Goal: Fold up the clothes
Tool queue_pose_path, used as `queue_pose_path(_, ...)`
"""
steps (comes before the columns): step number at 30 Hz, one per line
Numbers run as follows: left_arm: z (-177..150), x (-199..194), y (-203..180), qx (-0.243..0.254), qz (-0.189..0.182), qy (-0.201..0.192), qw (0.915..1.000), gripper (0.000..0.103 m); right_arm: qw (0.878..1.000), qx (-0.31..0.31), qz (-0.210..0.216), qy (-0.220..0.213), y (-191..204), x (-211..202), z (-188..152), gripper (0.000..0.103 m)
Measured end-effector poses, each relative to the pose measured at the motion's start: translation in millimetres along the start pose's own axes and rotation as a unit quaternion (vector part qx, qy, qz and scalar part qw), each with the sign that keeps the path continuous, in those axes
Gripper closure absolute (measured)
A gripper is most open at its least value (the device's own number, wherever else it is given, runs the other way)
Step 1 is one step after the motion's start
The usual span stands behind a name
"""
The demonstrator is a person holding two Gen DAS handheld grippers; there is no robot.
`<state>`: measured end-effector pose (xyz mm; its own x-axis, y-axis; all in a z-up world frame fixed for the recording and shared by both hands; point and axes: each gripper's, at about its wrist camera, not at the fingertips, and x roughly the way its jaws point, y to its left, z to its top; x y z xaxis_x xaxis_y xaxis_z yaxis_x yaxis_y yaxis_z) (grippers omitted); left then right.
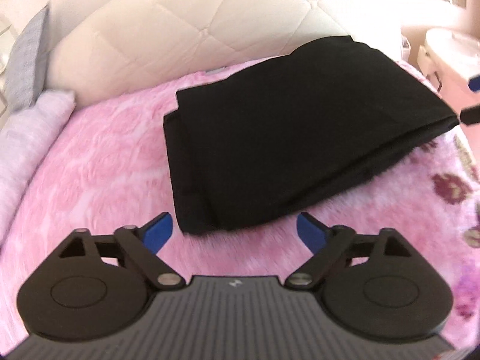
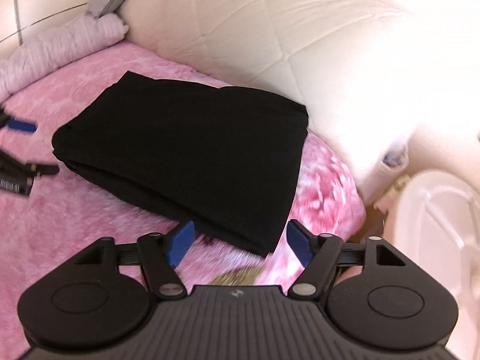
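The black garment (image 1: 300, 138) lies folded into a thick rectangle on the pink fluffy blanket (image 1: 99, 165), near the cream quilted headboard (image 1: 180, 30) (a lilac pillow (image 1: 27, 138) lies off to the side). Left gripper (image 1: 234, 234) and right gripper (image 2: 237, 244) both gape wide, holding nothing.

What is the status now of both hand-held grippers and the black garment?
Left hand-held gripper open, empty. Right hand-held gripper open, empty. Black garment folded, lying on pink blanket. Nothing in the way.
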<state>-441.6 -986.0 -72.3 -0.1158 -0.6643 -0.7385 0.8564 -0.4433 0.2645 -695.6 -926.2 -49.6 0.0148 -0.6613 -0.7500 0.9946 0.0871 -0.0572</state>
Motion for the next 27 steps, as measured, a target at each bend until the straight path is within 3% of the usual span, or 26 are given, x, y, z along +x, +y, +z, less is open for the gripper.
queue_pose_path(3,-20.3,-28.2,-3.4,-0.037,-0.002,0.009,0.9993,0.001,0.999,0.047,-0.004,-0.002,11.3,-25.9,-12.1,0.015)
queue_pose_path(8,-48.4,-85.5,4.0,-0.102,-0.011,0.019,0.9945,0.001,0.994,0.111,-0.014,0.015,40.3,-70.2,-24.0,0.015)
queue_pose_path(13,-54.3,-146.5,14.7,-0.121,-0.008,0.011,0.9925,0.001,0.988,0.148,-0.022,0.033,65.5,-127.2,-24.4,0.015)
queue_pose_path(20,-36.0,-225.4,17.1,-0.135,-0.003,-0.01,0.9908,0.001,0.99,0.132,-0.037,0.033,81.8,-198.3,-5.2,0.015)
queue_pose_path(27,-20.3,-260.8,2.1,-0.144,0.013,0.017,0.9894,0.001,0.993,0.117,-0.019,0.027,77.5,-232.9,7.6,0.015)
